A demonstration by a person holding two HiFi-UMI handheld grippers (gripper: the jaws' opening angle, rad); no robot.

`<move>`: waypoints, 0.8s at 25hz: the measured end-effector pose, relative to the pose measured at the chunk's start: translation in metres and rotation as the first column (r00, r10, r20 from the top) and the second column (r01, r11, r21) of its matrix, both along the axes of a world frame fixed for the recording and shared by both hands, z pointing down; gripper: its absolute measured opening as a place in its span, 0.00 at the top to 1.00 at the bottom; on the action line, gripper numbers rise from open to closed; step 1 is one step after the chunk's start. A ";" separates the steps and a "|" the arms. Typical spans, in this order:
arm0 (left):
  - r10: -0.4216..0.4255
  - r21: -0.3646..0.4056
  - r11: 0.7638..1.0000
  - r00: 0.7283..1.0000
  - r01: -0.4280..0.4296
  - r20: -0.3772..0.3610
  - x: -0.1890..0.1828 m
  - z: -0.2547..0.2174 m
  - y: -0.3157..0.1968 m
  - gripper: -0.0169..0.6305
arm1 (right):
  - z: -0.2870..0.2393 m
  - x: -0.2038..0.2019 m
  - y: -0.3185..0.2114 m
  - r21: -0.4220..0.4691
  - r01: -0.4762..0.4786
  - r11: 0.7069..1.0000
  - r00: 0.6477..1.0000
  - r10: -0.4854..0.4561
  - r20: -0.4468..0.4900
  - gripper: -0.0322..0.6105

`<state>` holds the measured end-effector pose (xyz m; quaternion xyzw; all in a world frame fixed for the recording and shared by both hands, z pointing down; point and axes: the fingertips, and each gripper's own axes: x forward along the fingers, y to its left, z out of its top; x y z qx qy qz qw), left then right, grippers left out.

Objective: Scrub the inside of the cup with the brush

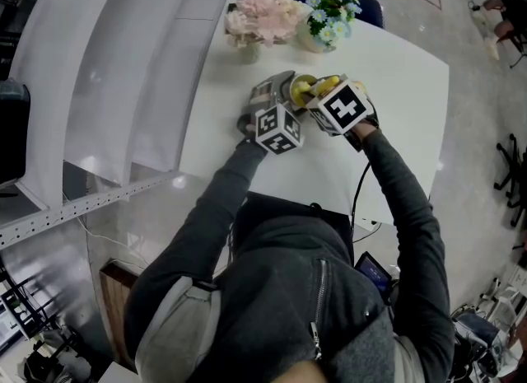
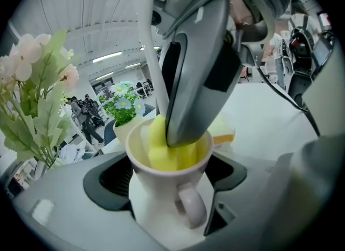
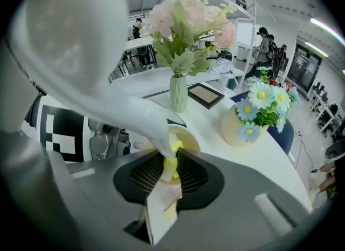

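Observation:
A white cup (image 2: 161, 201) with its handle toward the camera stands upright on the white table (image 1: 395, 85), and my left gripper (image 2: 167, 190) is shut on its lower body. The brush has a white handle (image 3: 108, 82) and a yellow sponge head (image 2: 161, 147) that sits down inside the cup. My right gripper (image 3: 170, 177) is shut on the brush just above the cup's rim (image 3: 186, 136), one grey jaw reaching into the cup's mouth. In the head view the cup (image 1: 298, 87) lies between the left gripper (image 1: 270, 97) and the right gripper (image 1: 319, 91).
A green vase of pink flowers (image 1: 259, 15) and a pale pot of blue-and-white daisies (image 1: 329, 15) stand at the table's far edge, just behind the cup. A small picture frame (image 3: 205, 94) lies near the vase. White shelving (image 1: 123, 68) runs along the left.

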<state>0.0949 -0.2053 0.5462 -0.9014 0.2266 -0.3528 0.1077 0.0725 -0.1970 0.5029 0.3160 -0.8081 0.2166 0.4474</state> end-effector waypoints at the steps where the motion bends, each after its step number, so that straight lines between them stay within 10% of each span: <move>1: 0.001 0.000 1.000 1.000 -0.001 0.000 0.000 0.000 0.000 0.33 | 0.000 -0.001 0.001 0.001 0.003 1.000 1.000 -0.003 -0.001 0.83; 20: 0.003 0.011 1.000 1.000 -0.003 0.007 -0.002 0.000 0.001 0.33 | -0.002 -0.014 -0.005 -0.030 -0.102 0.994 0.987 0.105 0.118 0.83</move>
